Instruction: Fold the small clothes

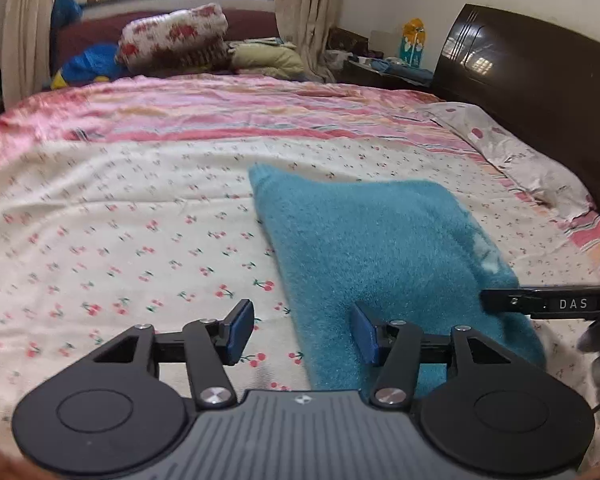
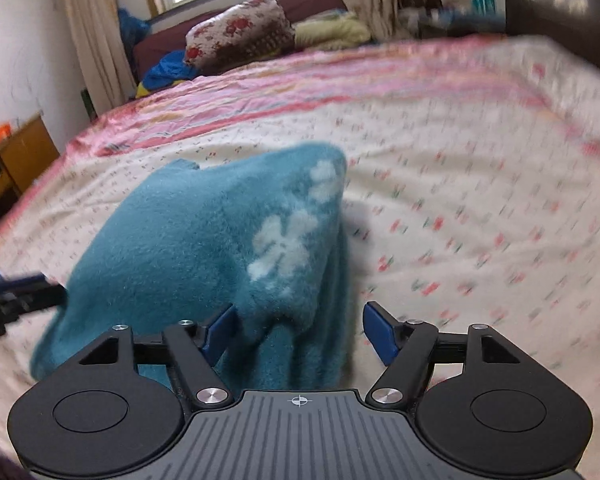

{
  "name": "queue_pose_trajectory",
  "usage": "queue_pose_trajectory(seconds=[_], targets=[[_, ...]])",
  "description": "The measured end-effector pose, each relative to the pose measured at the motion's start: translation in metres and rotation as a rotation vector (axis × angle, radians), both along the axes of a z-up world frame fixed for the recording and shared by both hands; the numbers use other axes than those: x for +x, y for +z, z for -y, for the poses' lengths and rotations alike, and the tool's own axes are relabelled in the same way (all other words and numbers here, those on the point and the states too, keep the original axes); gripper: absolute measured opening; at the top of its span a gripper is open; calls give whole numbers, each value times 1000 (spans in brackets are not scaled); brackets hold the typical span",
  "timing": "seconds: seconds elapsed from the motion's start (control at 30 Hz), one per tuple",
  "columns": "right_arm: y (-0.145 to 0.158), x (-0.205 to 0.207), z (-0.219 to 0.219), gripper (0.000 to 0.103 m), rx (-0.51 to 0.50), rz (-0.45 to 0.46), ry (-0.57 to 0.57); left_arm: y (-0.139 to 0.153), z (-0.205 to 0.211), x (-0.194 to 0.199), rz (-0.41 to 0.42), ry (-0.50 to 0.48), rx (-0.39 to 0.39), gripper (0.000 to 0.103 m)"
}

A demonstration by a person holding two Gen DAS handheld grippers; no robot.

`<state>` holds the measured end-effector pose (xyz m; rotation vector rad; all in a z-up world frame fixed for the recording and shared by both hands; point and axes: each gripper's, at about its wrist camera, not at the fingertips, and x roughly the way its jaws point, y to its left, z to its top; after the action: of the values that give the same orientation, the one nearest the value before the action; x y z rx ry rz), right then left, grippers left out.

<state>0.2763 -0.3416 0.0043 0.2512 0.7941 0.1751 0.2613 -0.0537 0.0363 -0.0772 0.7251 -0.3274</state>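
Note:
A small teal fleece garment [image 1: 372, 240] lies folded on the bed, with a white pattern [image 2: 296, 224] on its top layer in the right wrist view. My left gripper [image 1: 304, 330] is open at the garment's near left edge, its right pad over the cloth and its left pad over the sheet. My right gripper [image 2: 300, 334] is open, with a fold of the garment [image 2: 204, 232] lying between the pads. The right gripper also shows at the garment's right edge in the left wrist view [image 1: 548, 303].
The bed has a white cherry-print sheet [image 1: 120, 240] with a pink striped border. A dark headboard [image 1: 540, 92] stands at the right. Pillows and bedding [image 1: 172, 36] are piled at the far side under the window. A wooden cabinet [image 2: 16, 160] stands left of the bed.

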Motion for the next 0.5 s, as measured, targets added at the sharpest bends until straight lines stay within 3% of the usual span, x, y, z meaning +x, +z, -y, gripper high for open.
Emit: queue_pose_trajectory(seconds=[0.1,0.2,0.5], targets=[[-14,8,12,87,100,-23,-18,-6,-5,3,6,3,-29,74],[-25,10,25,87,229,-54,-16,-9,-15,3,-14,4,-83,73],[-35,21,30,89,411,-68,33,-8,-10,21,-49,-56,-207,73]])
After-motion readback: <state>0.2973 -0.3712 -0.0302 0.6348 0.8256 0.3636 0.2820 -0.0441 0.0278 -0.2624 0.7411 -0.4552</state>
